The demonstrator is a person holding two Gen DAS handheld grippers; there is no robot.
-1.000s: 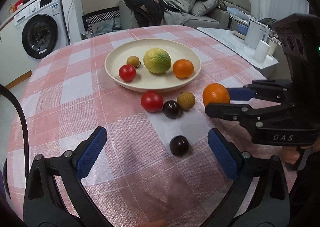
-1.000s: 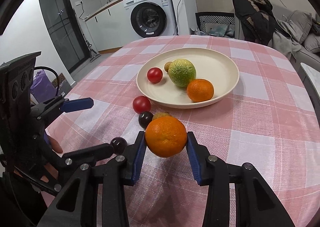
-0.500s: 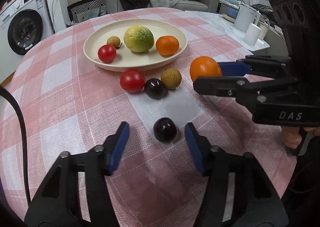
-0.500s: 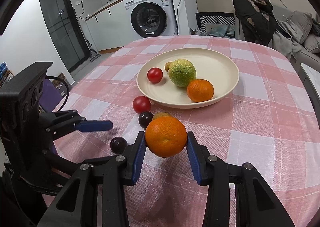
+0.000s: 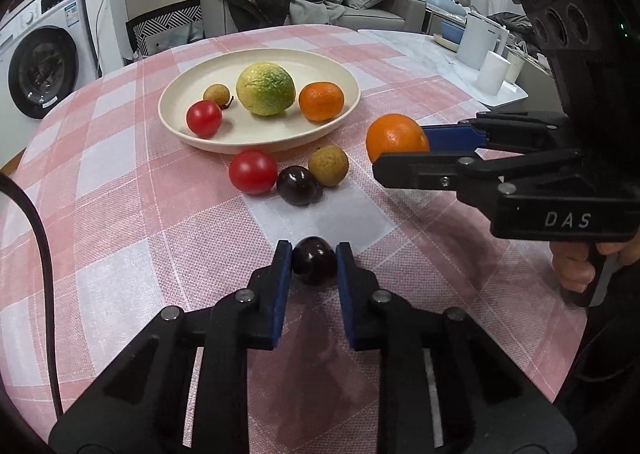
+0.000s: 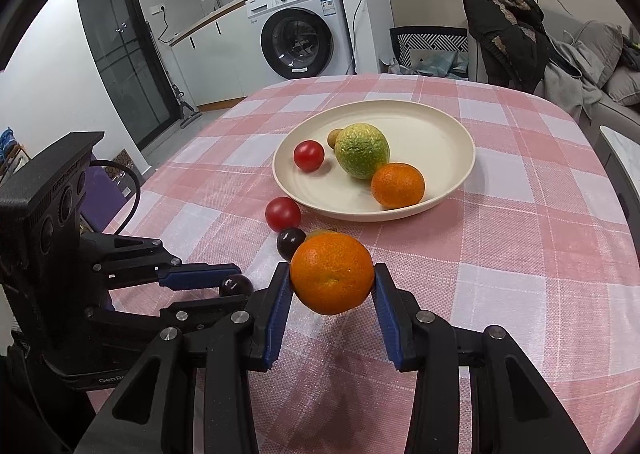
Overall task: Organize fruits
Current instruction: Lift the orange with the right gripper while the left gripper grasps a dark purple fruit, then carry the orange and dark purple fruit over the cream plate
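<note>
Plate far-centre has room on its right, so carry the orange clamped in the right gripper there first, then lift the dark plum, left gripper jaws closed on it, probably still touching cloth.

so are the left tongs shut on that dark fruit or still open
Shut on it: the left tongs have both blue pads pressed against the dark round fruit, which still sits on the checked tablecloth.
</note>
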